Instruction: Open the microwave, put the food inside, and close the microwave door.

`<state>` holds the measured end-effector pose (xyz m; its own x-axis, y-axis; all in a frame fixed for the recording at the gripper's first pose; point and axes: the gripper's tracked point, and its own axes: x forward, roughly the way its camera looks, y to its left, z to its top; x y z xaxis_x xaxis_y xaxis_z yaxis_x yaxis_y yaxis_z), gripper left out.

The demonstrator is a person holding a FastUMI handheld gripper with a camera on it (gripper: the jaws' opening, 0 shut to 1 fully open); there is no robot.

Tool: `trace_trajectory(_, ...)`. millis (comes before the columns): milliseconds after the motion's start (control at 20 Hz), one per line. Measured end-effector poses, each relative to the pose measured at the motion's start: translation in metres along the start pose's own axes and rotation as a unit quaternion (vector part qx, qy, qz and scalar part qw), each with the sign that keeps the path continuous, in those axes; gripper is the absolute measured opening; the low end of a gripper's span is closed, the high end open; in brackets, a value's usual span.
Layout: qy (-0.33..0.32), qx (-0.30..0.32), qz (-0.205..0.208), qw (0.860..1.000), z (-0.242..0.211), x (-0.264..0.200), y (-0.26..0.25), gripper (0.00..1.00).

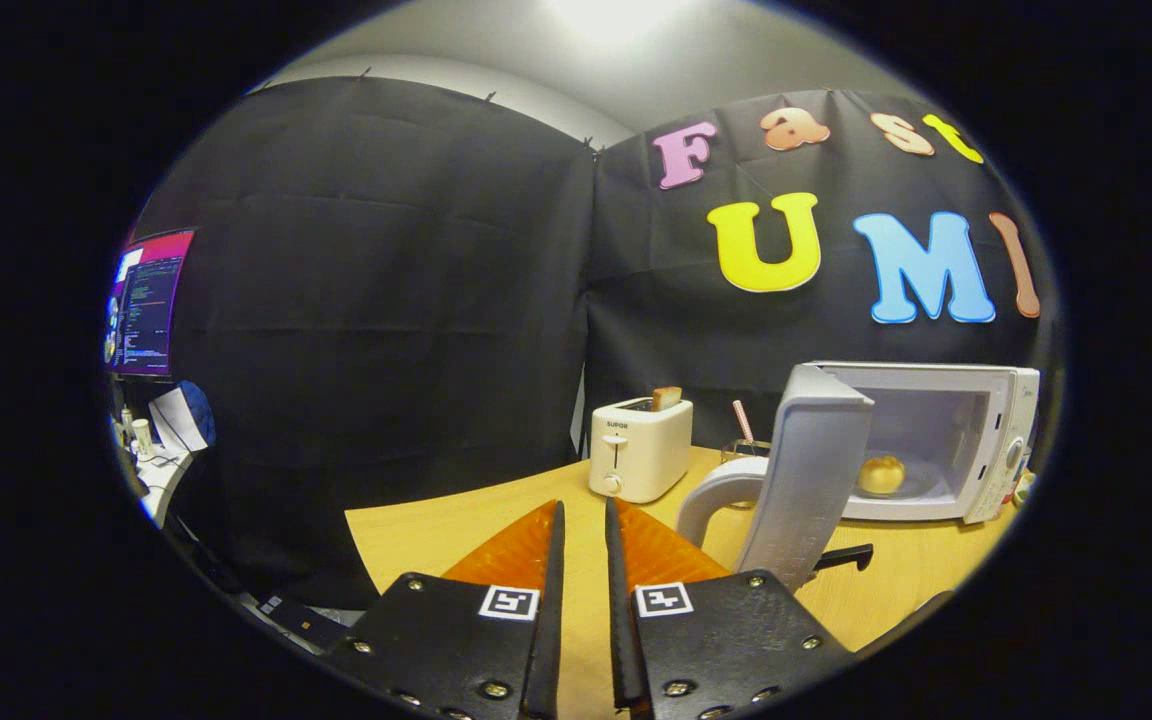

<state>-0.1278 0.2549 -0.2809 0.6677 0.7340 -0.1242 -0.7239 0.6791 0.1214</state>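
The white microwave (976,450) stands on the wooden table (436,540), beyond my fingers and to their right. Its door (806,470) is swung wide open towards me, its curved white handle (721,490) on the near side. A round golden bun (881,475) lies inside the cavity on the turntable. My gripper (583,503) is low over the table, left of the door and apart from it. Its fingers are almost together, only a narrow slit between them, and they hold nothing.
A white toaster (641,448) with a slice of bread (666,397) sticking out stands just beyond my fingertips. A glass with a pink straw (741,422) is behind the door. A black bar (841,557) lies under the door's lower edge. A monitor (144,305) and desk clutter are off the table's left side.
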Motion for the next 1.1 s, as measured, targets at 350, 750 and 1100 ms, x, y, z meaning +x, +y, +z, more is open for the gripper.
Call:
trace_trajectory(350, 0.010, -0.018, -0.063, 0.998, -0.008, 0.003, -0.030, 0.02)
trace_trajectory(750, 0.023, -0.006, -0.120, 0.992, -0.013, -0.022, -0.103, 0.02)
trace_trajectory(1100, 0.035, -0.003, -0.199, 0.979, -0.020, -0.046, -0.190, 0.02)
